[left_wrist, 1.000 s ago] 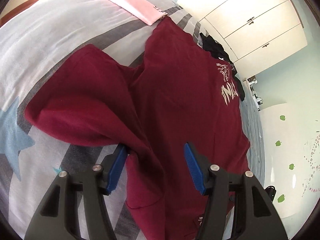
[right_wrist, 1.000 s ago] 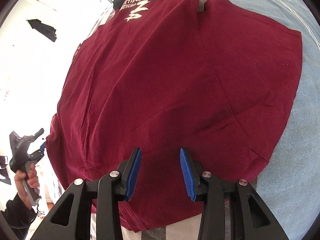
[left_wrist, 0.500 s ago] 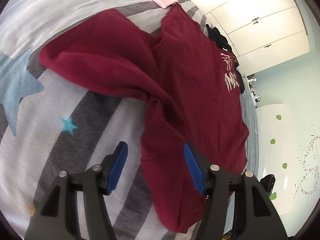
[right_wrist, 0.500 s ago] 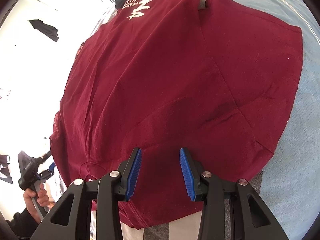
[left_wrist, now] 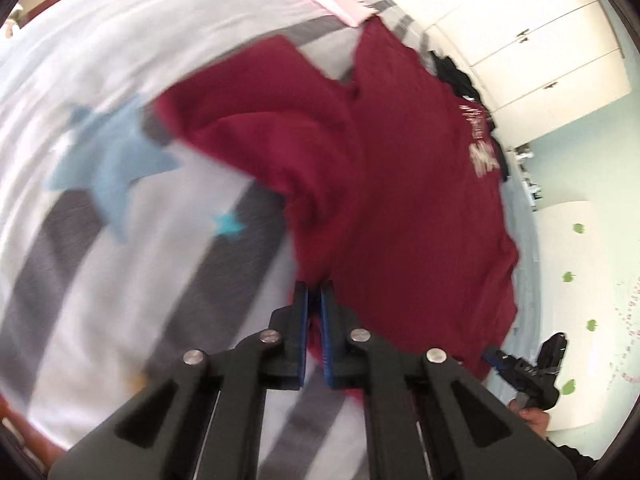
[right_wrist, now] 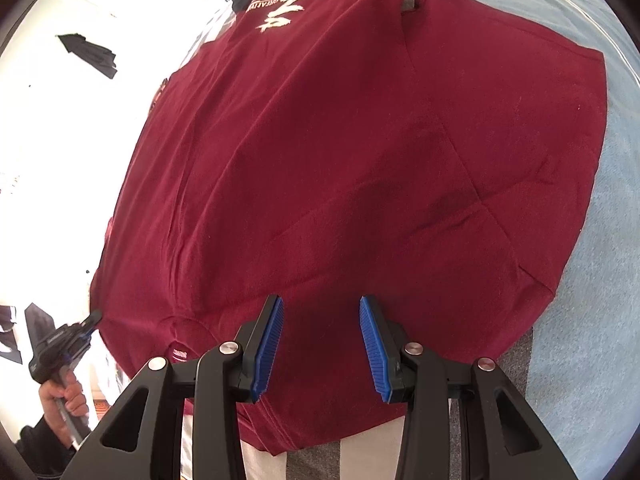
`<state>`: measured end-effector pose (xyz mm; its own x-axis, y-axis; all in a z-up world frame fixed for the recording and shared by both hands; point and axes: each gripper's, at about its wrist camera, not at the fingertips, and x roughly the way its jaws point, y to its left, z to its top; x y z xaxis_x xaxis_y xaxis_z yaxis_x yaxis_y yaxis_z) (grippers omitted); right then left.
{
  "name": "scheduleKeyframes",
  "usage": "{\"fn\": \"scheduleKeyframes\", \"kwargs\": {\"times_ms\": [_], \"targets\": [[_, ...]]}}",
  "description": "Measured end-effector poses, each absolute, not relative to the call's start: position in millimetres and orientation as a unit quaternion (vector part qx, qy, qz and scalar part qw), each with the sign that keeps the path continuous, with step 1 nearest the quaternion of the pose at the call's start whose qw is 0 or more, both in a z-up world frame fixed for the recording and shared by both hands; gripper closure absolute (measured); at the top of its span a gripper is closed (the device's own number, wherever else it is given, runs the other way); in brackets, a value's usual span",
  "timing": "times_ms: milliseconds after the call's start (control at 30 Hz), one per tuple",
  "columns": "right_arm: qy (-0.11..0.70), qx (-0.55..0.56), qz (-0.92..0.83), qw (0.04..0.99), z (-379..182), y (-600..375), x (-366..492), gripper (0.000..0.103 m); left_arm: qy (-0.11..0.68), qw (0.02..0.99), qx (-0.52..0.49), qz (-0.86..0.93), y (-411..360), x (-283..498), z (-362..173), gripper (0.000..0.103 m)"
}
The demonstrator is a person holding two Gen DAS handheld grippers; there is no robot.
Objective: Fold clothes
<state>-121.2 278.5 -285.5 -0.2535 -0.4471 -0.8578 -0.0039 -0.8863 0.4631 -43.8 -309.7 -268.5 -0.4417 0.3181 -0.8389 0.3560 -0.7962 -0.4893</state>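
Only the left wrist view shows the striped, star-printed bedsheet (left_wrist: 120, 240) beside the dark red cotton T-shirt (left_wrist: 400, 200). The left gripper (left_wrist: 314, 292), tilted downward, has just snapped shut on the shirt's edge. The right gripper (right_wrist: 322, 320) hovers half-open over the fabric, gripping nothing.

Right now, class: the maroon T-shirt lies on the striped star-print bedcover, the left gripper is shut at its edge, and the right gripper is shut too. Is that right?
Not quite. The right gripper is open, its pads apart over the maroon T-shirt, as the right wrist view shows. The left gripper is indeed shut at the shirt's edge on the striped star-print bedcover.
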Motion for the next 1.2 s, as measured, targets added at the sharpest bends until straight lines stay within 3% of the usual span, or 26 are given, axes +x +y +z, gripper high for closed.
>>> {"fn": "scheduleKeyframes", "kwargs": {"times_ms": [233, 300, 367, 433, 533, 700, 733, 767, 800, 1200], "targets": [[-0.179, 0.598, -0.769, 0.140, -289.7, 274.8, -122.9, 0.067, 0.336, 0.065, 0.547, -0.764, -350.1, -26.6, -287.3, 0.102], [-0.177, 0.598, -0.769, 0.142, -290.1, 273.8, -122.6, 0.067, 0.352, 0.071, 0.530, -0.768, -359.9, -33.9, -283.1, 0.095], [-0.178, 0.598, -0.768, 0.142, -289.7, 273.8, -122.7, 0.066, 0.369, 0.083, 0.516, -0.768, -372.4, -43.9, -281.4, 0.070], [-0.179, 0.598, -0.768, 0.141, -289.4, 272.1, -122.6, 0.067, 0.380, 0.093, 0.502, -0.771, -383.9, -54.4, -279.9, 0.061], [-0.180, 0.599, -0.768, 0.137, -289.3, 269.5, -122.7, 0.067, 0.363, 0.100, 0.494, -0.784, -394.9, -72.9, -277.5, 0.060], [-0.177, 0.599, -0.769, 0.134, -289.9, 266.3, -122.9, 0.067, 0.348, 0.089, 0.493, -0.792, -403.9, -101.0, -283.6, 0.060], [-0.175, 0.599, -0.770, 0.133, -290.0, 265.5, -123.0, 0.067, 0.337, 0.087, 0.495, -0.796, -405.4, -104.4, -282.7, 0.065], [-0.173, 0.600, -0.770, 0.133, -290.1, 264.3, -123.0, 0.067, 0.325, 0.083, 0.499, -0.799, -407.1, -107.5, -279.8, 0.092], [-0.171, 0.600, -0.770, 0.133, -290.2, 263.2, -123.1, 0.067, 0.313, 0.081, 0.504, -0.801, -407.5, -111.2, -279.0, 0.101], [-0.155, 0.602, -0.773, 0.126, -294.9, 257.5, -128.0, 0.067, 0.194, 0.073, 0.547, -0.811, -442.9, -155.4, -262.4, 0.100]]}}
